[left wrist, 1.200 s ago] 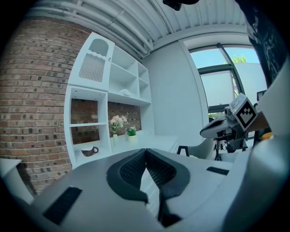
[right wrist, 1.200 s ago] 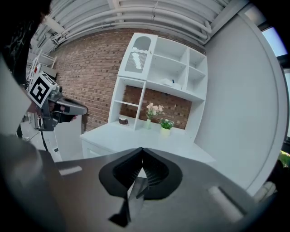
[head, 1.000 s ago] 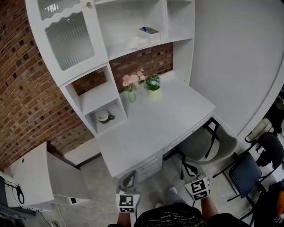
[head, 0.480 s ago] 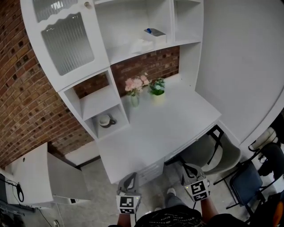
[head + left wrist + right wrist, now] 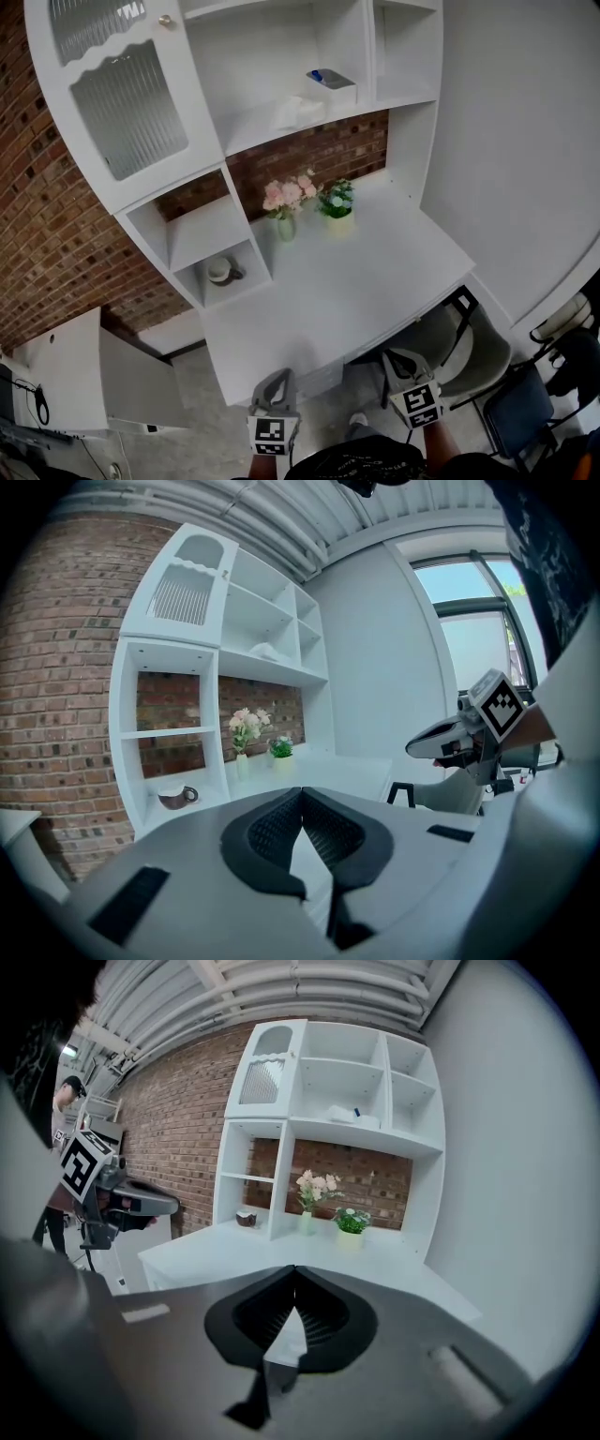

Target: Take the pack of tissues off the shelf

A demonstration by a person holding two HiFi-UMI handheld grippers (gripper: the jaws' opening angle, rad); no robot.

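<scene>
Both grippers are clenched on nothing: the left gripper (image 5: 277, 375) and the right gripper (image 5: 395, 356) hang low, just off the front edge of the worktop (image 5: 375, 272), each with its ribbed black pads pressed together at the tips. As I read it, the task has hardly begun. The pack of tissues (image 5: 330, 80) sits untouched on the upper shelf (image 5: 253, 124), at the end by the upright partition and toward the back, well apart from either gripper. The whole reach, grasp and lift-off are left. It looks like a small white block with a blue patch on top, probably soft wrapping, though it's too small to be sure. Just beside it, nearer the shelf's front edge, lies a crumpled white lump (image 5: 298, 112), limp like loose tissue; I can't tell what it is. The unit carrying them is smooth white-painted board. Below, at the back edge of the worktop, stand pink flowers (image 5: 286, 195) in a slim pale vase and a leafy green plant (image 5: 337, 199) in a small pot, against rough red brick (image 5: 319, 155). A rounded cup (image 5: 222, 272) sits in the low cubby, and a ribbed glass door (image 5: 127, 108) closes the cupboard above.
</scene>
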